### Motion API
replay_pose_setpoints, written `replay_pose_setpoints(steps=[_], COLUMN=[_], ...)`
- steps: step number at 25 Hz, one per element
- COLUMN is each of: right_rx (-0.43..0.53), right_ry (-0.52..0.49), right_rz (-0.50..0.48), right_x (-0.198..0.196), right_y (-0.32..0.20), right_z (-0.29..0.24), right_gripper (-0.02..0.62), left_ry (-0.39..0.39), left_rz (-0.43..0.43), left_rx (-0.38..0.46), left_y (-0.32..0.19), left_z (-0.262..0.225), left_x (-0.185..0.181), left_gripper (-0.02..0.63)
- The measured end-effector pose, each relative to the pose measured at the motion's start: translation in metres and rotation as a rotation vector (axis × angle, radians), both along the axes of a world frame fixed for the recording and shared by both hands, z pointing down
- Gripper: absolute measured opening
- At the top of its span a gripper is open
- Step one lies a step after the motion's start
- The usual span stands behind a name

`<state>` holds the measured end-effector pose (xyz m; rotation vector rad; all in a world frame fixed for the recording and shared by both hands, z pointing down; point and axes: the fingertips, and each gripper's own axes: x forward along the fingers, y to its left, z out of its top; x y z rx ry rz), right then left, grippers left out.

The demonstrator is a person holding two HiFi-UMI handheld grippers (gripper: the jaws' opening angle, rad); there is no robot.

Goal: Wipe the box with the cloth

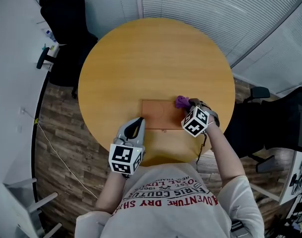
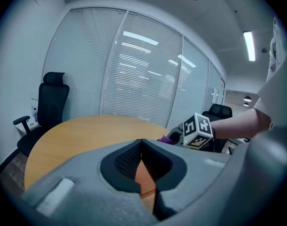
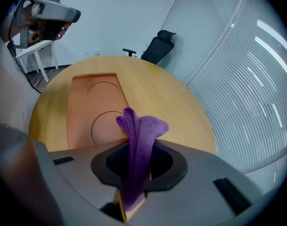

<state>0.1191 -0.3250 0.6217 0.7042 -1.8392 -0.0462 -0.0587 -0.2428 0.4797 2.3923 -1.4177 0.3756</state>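
Note:
A flat orange-brown box [image 1: 161, 114] with round recesses [image 3: 89, 107] lies near the front edge of the round wooden table [image 1: 156, 58]. My right gripper [image 1: 188, 104] is at the box's right edge, shut on a purple cloth [image 1: 181, 101]. The cloth [image 3: 139, 140] sticks up folded from between the jaws, over the box's near end. My left gripper [image 1: 139, 122] sits at the box's front left corner, its tips meeting with nothing between them. Through the gap behind those tips [image 2: 142, 142] a strip of the box [image 2: 143, 173] shows.
A black office chair [image 1: 67, 14] stands behind the table at the left, another [image 1: 275, 123] at the right. A white desk [image 1: 12, 58] runs along the left. Blinds cover the glass wall behind. Most of the tabletop beyond the box is bare wood.

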Motion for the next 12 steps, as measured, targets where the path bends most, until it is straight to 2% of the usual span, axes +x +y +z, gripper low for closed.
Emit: replay_pose_setpoints(steps=[5, 12], right_rx=[-0.013, 0.047], right_ry=[-0.022, 0.039], right_rz=[0.015, -0.028], right_x=[-0.009, -0.013], right_y=[0.0, 0.006], right_z=[0.012, 0.015], right_gripper=[0.08, 0.08], left_ry=[-0.002, 0.001], left_rz=[-0.006, 0.013], left_rx=[-0.013, -0.008], left_y=[-0.007, -0.01], left_z=[0.005, 0.004], left_x=[-0.007, -0.007], left_gripper=[0.009, 0.009])
